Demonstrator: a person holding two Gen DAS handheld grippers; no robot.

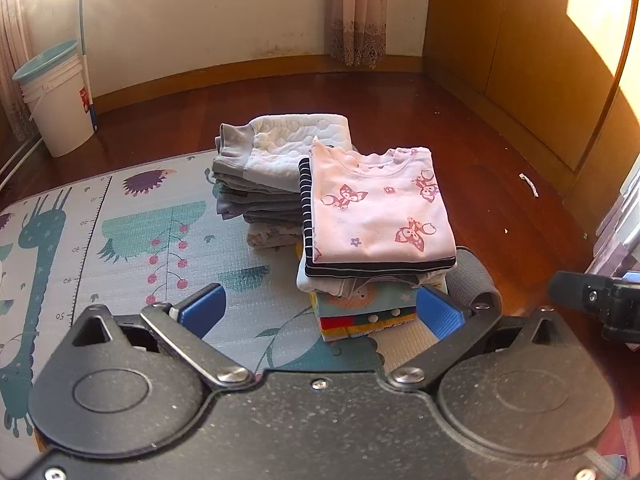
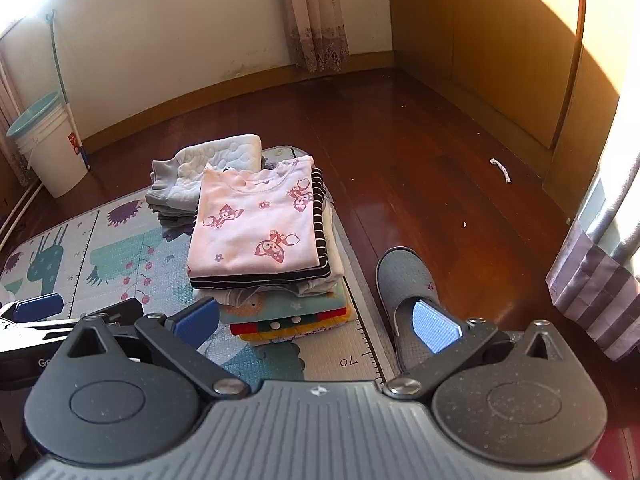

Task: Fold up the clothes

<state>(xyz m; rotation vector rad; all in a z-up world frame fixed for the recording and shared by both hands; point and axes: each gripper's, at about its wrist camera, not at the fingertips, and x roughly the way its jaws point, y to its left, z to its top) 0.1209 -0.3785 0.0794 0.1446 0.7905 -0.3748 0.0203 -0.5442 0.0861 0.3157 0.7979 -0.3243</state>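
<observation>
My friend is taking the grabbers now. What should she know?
Left gripper: jaws open, holding nothing.
Right gripper: jaws open, holding nothing.
Two stacks of folded clothes sit on the play mat. The pink fox shirt tops the near stack; a white quilted piece tops the far one.
A grey slipper lies on the floor beside the mat.
No unfolded clothes show, so any remaining work is out of sight.

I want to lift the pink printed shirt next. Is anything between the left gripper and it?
Nothing visible blocks it. The folded pink fox-print shirt lies uncovered on top of the nearer clothes stack, straight ahead of the open left gripper, with only bare play mat between.
</observation>
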